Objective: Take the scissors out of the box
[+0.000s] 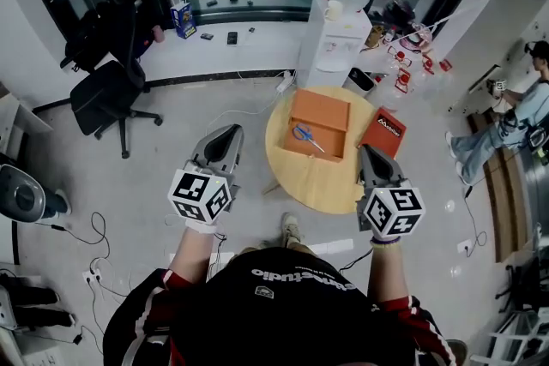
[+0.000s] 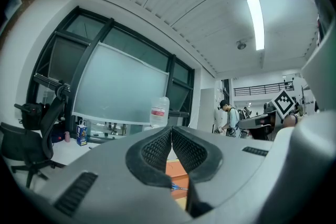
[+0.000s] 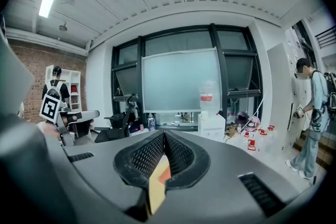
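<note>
An open orange box (image 1: 319,124) sits on the round wooden table (image 1: 322,184). Inside it lie the scissors (image 1: 307,137) with blue handles. A red lid (image 1: 382,131) lies to the right of the box. My left gripper (image 1: 232,135) hovers left of the table, off its edge, shut and empty. My right gripper (image 1: 369,152) is over the table's right side, near the red lid, also shut and empty. In the left gripper view the pads (image 2: 157,152) meet, and the box (image 2: 176,170) and a blue scissor handle (image 2: 176,187) show below them. In the right gripper view the pads (image 3: 149,155) touch.
A white water dispenser (image 1: 336,30) stands just behind the table. A black office chair (image 1: 107,94) is at the far left. A person (image 1: 515,120) sits at the right. Cables (image 1: 86,231) trail over the floor at the left.
</note>
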`<state>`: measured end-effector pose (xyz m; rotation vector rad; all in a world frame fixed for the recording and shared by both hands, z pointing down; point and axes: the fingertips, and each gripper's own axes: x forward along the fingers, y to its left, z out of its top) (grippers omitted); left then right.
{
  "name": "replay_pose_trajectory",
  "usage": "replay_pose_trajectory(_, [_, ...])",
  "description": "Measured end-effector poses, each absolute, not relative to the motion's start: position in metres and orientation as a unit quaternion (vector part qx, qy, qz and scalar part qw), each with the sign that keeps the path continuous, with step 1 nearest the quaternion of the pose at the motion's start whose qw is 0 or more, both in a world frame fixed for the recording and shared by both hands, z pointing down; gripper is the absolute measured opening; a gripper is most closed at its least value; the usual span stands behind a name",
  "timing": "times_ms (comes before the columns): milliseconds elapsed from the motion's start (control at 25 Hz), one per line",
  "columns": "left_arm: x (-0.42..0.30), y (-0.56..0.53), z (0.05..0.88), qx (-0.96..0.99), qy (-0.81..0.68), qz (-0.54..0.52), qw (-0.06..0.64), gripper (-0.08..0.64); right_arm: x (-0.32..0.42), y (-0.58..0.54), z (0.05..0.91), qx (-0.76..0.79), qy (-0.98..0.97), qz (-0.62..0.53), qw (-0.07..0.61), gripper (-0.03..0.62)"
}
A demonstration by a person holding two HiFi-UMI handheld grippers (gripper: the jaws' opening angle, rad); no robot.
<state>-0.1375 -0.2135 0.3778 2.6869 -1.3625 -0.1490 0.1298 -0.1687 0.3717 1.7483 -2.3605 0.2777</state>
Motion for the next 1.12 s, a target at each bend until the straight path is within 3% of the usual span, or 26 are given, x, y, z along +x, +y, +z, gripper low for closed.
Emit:
replay_pose_trajectory(840, [-0.115, -0.268, 0.354, 0.882, -0.468, -0.047, 0.033, 0.021, 0.125, -0.250, 0.360, 0.553, -0.827, 0.066, 0.082, 0.032])
replay_pose_trajectory(1120, [-0.115, -0.268, 0.358, 0.881, -0.470, -0.045, 0.040, 0.021, 0.110, -0.257, 0.370, 0.529, -0.840, 0.074, 0.096, 0.092])
